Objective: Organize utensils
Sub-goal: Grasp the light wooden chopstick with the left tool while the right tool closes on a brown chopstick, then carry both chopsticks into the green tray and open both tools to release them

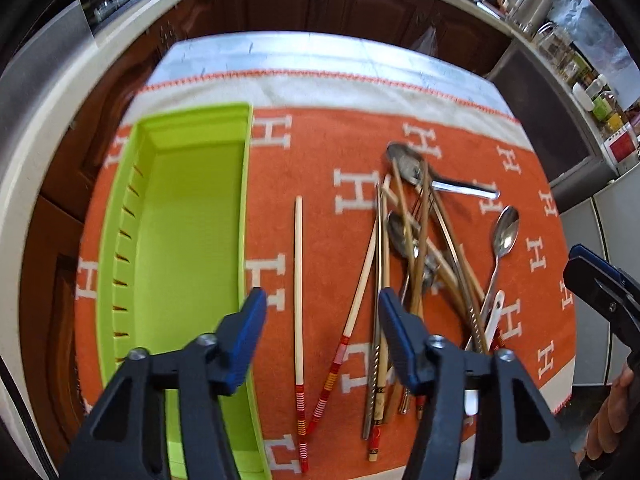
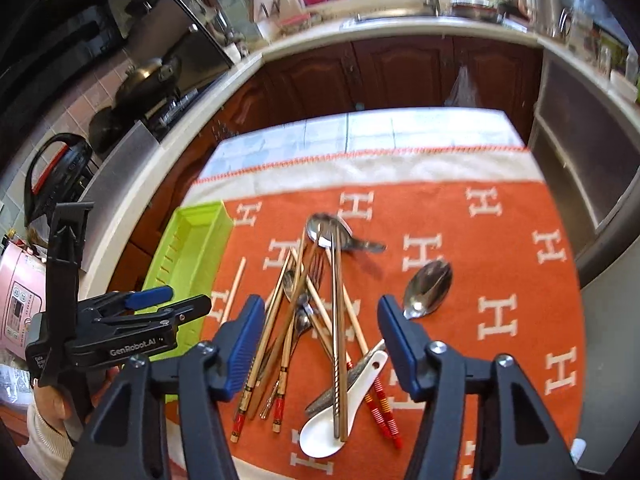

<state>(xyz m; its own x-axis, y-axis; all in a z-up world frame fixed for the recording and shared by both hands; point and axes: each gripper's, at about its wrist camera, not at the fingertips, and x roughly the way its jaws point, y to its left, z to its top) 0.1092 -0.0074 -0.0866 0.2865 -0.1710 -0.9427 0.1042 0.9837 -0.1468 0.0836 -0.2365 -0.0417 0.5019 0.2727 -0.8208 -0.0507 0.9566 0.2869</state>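
- Barely begun, I'd say: my tray (image 1: 188, 216) is empty, nothing sorted into it.
- Tray sits on the left part of the cloth (image 1: 320, 152), long side running away from me, slots along its left wall.
- All utensils lie loose on the cloth, right of the tray.
- Pile (image 2: 316, 300): wooden and metal chopsticks crossed over spoons and a fork, all tangled.
- White spoon (image 2: 340, 412) at the near end of the pile, a metal pair of chopsticks lying across its bowl.
- Lone chopstick (image 1: 298, 280) apart from the pile, between it and the tray; a red-banded one (image 1: 352, 320) just beside the pile.
- One metal spoon (image 2: 428, 288) lies alone at the right.
- My left gripper (image 1: 322, 320): jaws apart, nothing between the pads, above the two pale chopsticks.
- My right gripper (image 2: 320, 328): jaws apart, empty, over the pile's middle.
- Neither touches a utensil as far as I can see.
- Left to do: everything; grab, untangle, sort into tray.
- Tangle looks like the slow part; loose pieces should go first.
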